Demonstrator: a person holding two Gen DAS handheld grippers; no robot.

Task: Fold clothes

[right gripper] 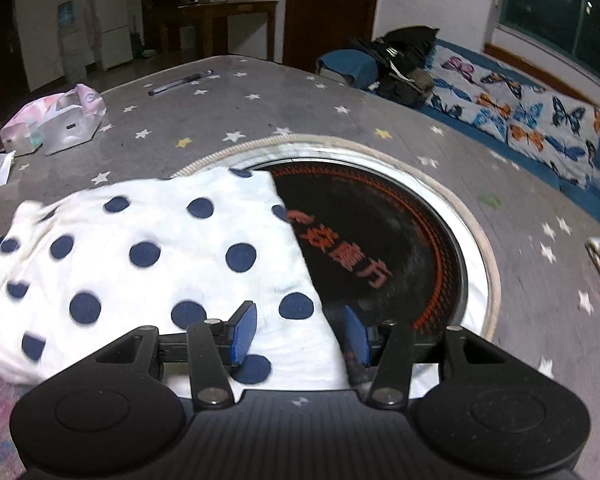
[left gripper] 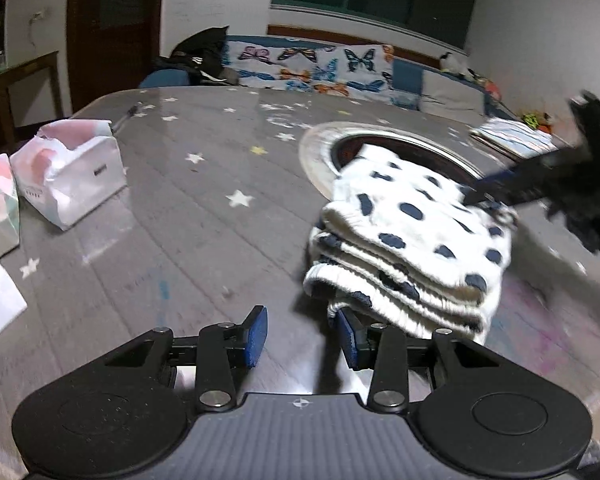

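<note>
Left wrist: folded polka-dot garment (left gripper: 412,248) stacked on table (left gripper: 204,216), partly over round inset burner (left gripper: 320,148).
Left claw (left gripper: 302,336) spread, nothing pinched; right pad tucked just under the stack's near edge. Right claw (left gripper: 496,188) seen from here on the stack's far side, blurred, pad state unclear in this view. Tissue packs (left gripper: 68,176) well apart at left.

Right wrist: same garment (right gripper: 148,256) flat, right edge overlapping the burner (right gripper: 400,240).
Right claw (right gripper: 300,336) spread above the cloth edge, gripping nothing. Pen (right gripper: 182,82) near far table edge; butterfly cushion (right gripper: 520,108) beyond.
</note>
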